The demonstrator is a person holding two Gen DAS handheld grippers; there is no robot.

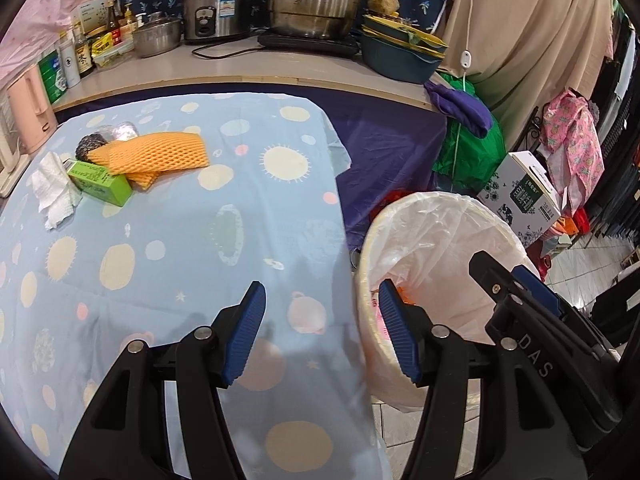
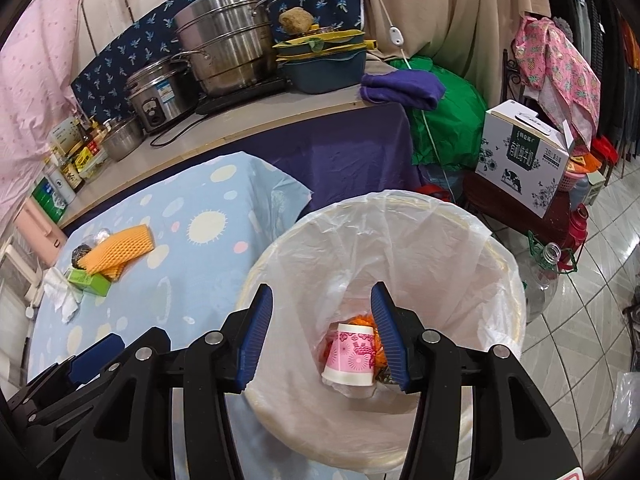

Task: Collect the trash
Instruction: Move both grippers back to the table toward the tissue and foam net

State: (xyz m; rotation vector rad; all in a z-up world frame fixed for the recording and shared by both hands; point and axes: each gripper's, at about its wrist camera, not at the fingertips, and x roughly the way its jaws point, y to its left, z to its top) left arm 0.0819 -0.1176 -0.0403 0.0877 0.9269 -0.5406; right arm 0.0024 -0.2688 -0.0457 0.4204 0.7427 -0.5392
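Observation:
A trash bin [image 2: 400, 216] lined with a clear bag stands beside the table; it also shows in the left wrist view [image 1: 452, 216]. Inside lie a pink paper cup [image 2: 352, 356] and orange scraps. My right gripper [image 2: 322, 332] is open and empty above the bin's mouth. My left gripper [image 1: 322, 332] is open and empty over the table's right edge. On the table's far left lie orange foam netting [image 1: 158, 154], a green carton [image 1: 100, 182], a crumpled white tissue [image 1: 54, 192], a dark scrubber ball [image 1: 90, 146] and a foil scrap [image 1: 122, 130].
The table wears a blue cloth with sun prints [image 1: 180, 240]. Behind it a counter [image 1: 240, 68] holds pots, a rice cooker, bottles and stacked basins. A milk box [image 2: 520, 160], a plastic bottle [image 2: 544, 276] and bags stand on the tiled floor right of the bin.

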